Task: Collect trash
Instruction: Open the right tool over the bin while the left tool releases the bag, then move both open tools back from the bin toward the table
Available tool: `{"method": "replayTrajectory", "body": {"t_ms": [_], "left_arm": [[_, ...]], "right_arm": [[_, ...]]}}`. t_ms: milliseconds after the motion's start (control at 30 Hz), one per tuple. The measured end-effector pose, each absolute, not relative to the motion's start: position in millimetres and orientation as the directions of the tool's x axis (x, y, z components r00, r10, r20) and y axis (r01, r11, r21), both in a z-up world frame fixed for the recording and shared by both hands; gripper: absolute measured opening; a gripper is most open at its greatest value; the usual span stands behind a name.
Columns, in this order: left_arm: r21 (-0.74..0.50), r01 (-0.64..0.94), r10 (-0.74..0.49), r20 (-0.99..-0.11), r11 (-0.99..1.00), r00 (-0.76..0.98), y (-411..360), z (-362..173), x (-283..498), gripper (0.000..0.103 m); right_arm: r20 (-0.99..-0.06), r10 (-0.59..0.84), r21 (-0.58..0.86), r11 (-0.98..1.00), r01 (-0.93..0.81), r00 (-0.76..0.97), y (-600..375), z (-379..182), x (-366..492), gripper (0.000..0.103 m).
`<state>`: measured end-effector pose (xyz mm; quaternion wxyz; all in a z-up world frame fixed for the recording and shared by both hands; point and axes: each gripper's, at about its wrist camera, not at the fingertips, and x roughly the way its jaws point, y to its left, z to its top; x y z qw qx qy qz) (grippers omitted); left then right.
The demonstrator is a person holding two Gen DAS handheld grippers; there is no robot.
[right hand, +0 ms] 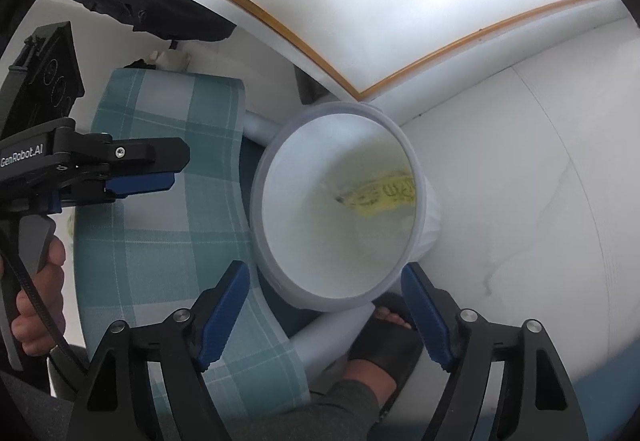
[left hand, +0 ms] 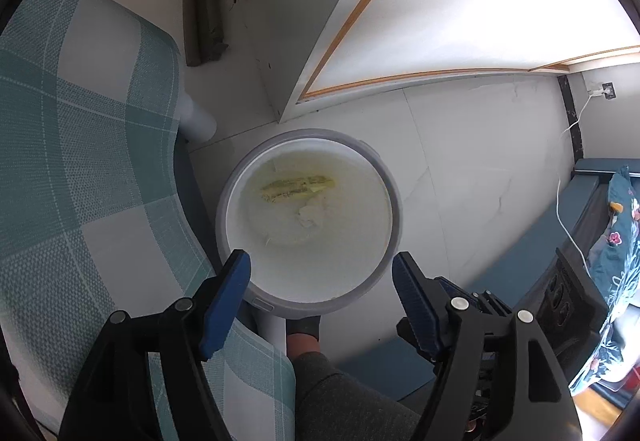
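At the far left a teal-and-white checked cushion [left hand: 80, 169] covered a seat with pale tubular legs. Just right of it stood a round white trash bin [left hand: 384, 177] on the pale floor, mouth up, lined with a white bag. Inside, near the bottom, lay a yellow printed wrapper [left hand: 298, 186], its long axis running left to right across the bin and tilted slightly up at the right end; a crumpled white tissue [left hand: 310, 215] lay just nearer than it. The left gripper [left hand: 320, 275] hung over the bin's near rim, its blue pads [left hand: 224, 305] wide apart with nothing between them. The right gripper [right hand: 325, 287] was likewise spread wide and empty above the bin's near edge. A sandalled foot [right hand: 384, 345] stood just near the bin. At the far right a white cable [left hand: 568, 209] trailed beside a floral cloth [left hand: 616, 265].
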<state>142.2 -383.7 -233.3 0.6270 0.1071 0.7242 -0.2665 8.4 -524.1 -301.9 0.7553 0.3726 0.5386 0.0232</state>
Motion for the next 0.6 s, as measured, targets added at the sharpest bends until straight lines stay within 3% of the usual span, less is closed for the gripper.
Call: {"method": "replayTrajectory", "body": {"t_ms": [300, 600], "left_arm": [[-0.141, 0.569, -0.208, -0.977, 0.810, 0.055, -364.4, -162.0, 121.5, 0.070], [-0.072, 0.543, -0.311, -0.878, 0.837, 0.364, -315.9, -49.8, 108.8, 0.070]], "right_arm": [[-0.791, 0.322, 0.549, 0.748, 0.372, 0.520, -540.3, -240.9, -9.3, 0.078], [-0.720, 0.083, 0.394, 0.866, 0.307, 0.689, -524.1, -120.6, -26.1, 0.080]]}}
